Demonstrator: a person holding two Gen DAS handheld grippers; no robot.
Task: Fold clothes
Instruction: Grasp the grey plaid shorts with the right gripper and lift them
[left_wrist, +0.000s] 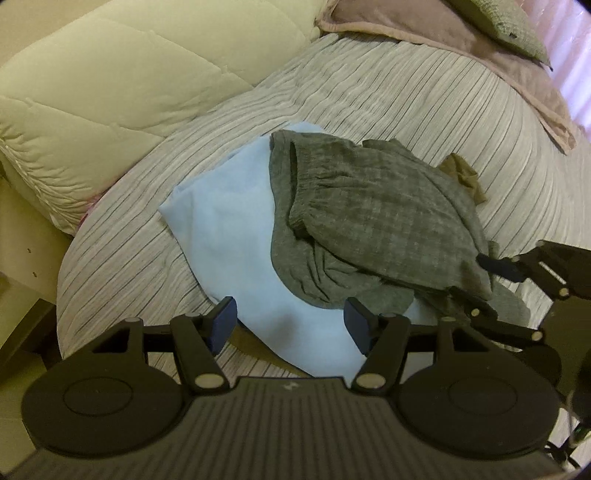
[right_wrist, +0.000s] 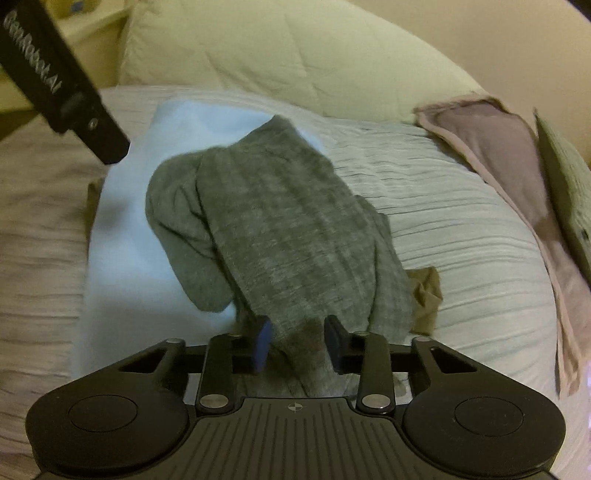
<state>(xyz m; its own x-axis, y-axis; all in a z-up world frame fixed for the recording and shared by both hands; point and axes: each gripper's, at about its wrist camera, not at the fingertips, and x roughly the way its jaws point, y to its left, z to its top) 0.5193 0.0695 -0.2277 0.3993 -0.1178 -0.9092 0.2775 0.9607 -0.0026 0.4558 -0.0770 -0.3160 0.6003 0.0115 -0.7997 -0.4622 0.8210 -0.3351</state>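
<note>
A crumpled grey garment (left_wrist: 369, 210) lies on top of a light blue cloth (left_wrist: 229, 236) on the striped bed cover (left_wrist: 461, 110). My left gripper (left_wrist: 290, 325) is open and empty, hovering over the near edge of the blue cloth. My right gripper (right_wrist: 298, 343) has its jaws on either side of the grey garment (right_wrist: 280, 229), with a gather of the fabric between the pads. It also shows in the left wrist view (left_wrist: 495, 266) at the garment's right edge. The blue cloth (right_wrist: 125, 258) lies under and left of the garment.
A cream quilted duvet (left_wrist: 110, 74) is bunched at the back left. A mauve blanket (left_wrist: 461, 40) and a green pillow (left_wrist: 517, 26) lie at the back right. A small tan cloth (left_wrist: 461, 173) lies beside the garment. The bed's left edge drops to wooden furniture (left_wrist: 22, 258).
</note>
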